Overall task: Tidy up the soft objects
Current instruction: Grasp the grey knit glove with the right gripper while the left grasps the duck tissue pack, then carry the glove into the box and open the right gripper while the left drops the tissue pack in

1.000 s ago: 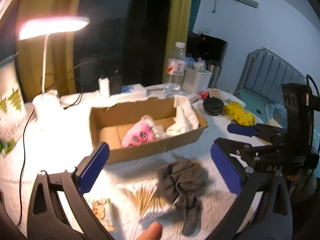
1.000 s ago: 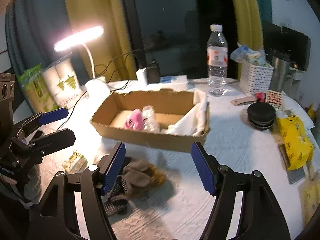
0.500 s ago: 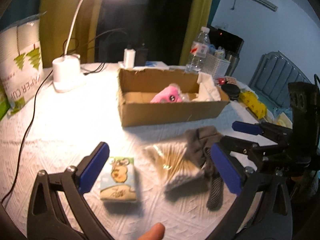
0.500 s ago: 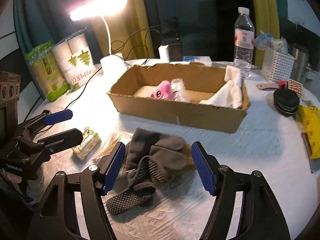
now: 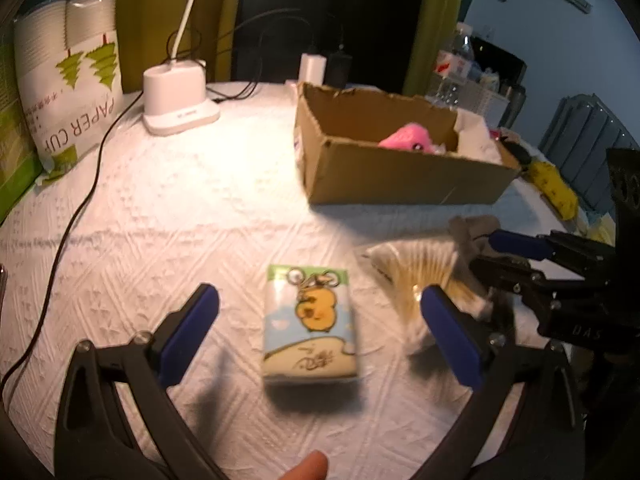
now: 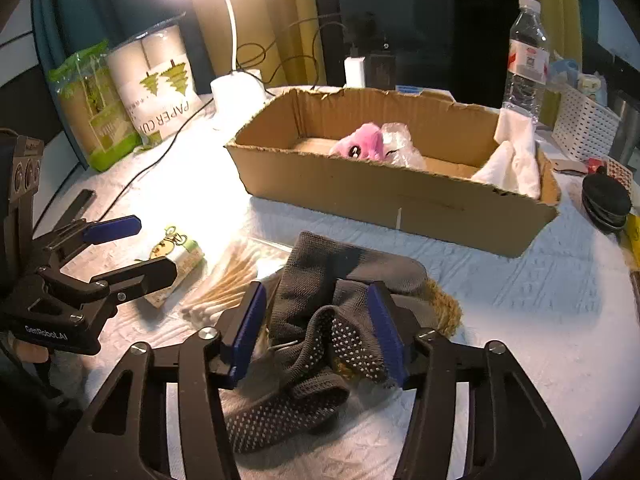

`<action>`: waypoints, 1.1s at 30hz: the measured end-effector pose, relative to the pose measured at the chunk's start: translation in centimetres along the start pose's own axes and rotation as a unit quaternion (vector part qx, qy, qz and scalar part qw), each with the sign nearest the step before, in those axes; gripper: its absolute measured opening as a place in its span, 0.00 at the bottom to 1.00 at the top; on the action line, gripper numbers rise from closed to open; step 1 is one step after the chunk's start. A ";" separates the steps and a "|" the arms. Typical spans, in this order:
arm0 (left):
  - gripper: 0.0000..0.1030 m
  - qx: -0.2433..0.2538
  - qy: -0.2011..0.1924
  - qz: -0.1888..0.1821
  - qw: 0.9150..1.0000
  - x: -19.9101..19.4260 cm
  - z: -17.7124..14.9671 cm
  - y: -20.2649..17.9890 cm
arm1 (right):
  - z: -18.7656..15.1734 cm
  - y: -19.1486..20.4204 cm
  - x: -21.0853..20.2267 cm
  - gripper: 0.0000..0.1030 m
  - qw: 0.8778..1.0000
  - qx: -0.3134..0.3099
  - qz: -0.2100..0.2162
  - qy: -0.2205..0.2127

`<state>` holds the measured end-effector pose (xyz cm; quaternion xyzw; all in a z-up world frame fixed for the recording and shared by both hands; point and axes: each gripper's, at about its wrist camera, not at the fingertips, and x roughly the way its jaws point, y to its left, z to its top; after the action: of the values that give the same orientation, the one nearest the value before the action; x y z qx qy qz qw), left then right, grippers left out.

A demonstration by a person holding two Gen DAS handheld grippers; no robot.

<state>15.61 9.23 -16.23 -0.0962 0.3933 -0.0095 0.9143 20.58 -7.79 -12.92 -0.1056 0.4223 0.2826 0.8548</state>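
**Both grippers low over the table**

The right gripper (image 6: 316, 328) is closing around the grey socks (image 6: 320, 320) — pads astride the heap, not visibly pressing. The left gripper (image 5: 320, 336) stands wide open, the tissue pack (image 5: 310, 322) between its fingers, untouched. Beyond both — the box (image 6: 400, 200), holding a pink toy (image 6: 362, 142).

Left hand-held gripper (image 5: 320, 324) gapes wide; right hand-held gripper (image 6: 318, 324) is closing.

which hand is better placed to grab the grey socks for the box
Right. The right hand-held gripper already straddles the grey socks, its jaws closing around the bundle. The left hand-held gripper is open over the tissue pack, off to the side, so it suits that item instead.
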 end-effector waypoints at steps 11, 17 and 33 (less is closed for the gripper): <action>0.62 0.007 0.033 0.012 0.999 1.7 -0.5 -0.1 | -0.2 1.4 1.5 0.32 0.999 -0.030 0.014 0.016; 0.47 0.015 0.031 0.013 0.999 1.7 -0.6 -0.4 | -0.4 1.4 1.4 0.22 0.999 -0.030 0.025 0.009; 0.47 0.016 -0.031 -0.022 0.999 -3.0 1.2 -1.9 | 2.3 0.2 -5.9 0.19 0.995 -0.014 0.060 -0.076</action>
<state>14.52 7.79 -12.96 -0.0907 0.3622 -0.0325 0.9271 19.11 -9.00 -6.85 -0.0708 0.3576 0.3463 0.8644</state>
